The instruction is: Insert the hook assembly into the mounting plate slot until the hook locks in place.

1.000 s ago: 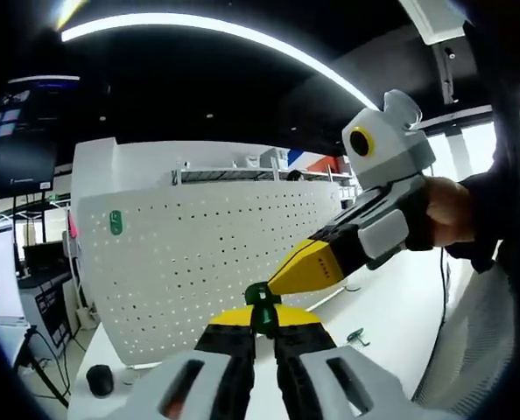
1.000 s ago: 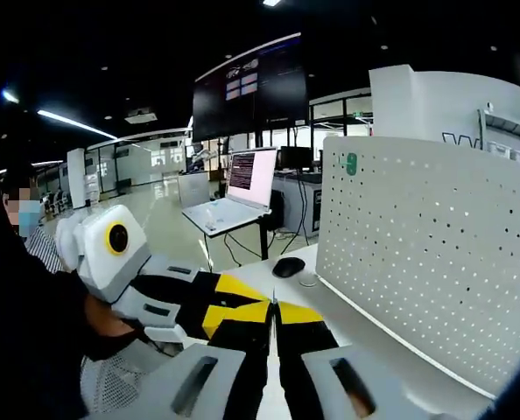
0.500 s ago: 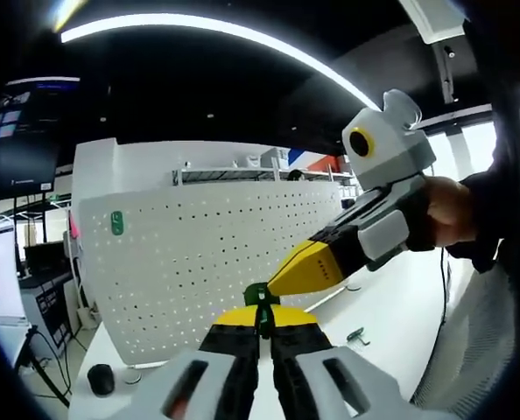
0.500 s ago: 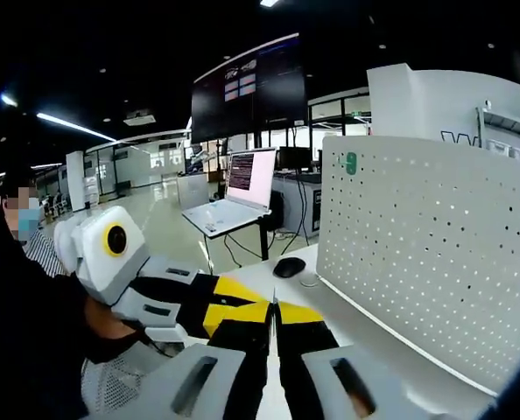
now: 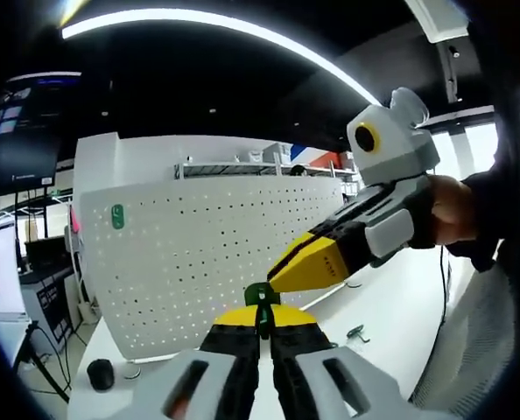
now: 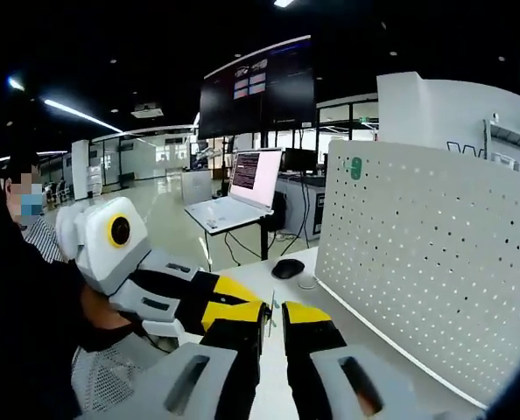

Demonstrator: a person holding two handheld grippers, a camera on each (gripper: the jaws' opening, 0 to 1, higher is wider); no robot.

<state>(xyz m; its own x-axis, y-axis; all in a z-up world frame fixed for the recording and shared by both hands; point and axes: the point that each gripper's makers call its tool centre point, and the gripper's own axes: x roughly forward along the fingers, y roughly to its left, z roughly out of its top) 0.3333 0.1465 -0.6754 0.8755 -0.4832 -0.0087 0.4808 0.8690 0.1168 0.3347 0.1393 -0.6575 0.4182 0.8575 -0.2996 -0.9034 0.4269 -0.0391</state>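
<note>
Hook, small, light, rigid plastic, sits pinched in the left hand-held gripper before the pegboard; right hand-held gripper slightly parted, empty.

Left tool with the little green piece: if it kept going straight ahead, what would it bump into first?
Probably the right tool, whose yellow tip sits just beyond the green hook piece held by the left tool. Behind stands the white pegboard; depth is hard to judge.

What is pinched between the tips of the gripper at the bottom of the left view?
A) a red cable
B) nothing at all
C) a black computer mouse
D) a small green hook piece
D: in the left gripper view, the green hook piece sticks up between the closed yellow fingers of the left gripper, in front of the white pegboard.
</note>
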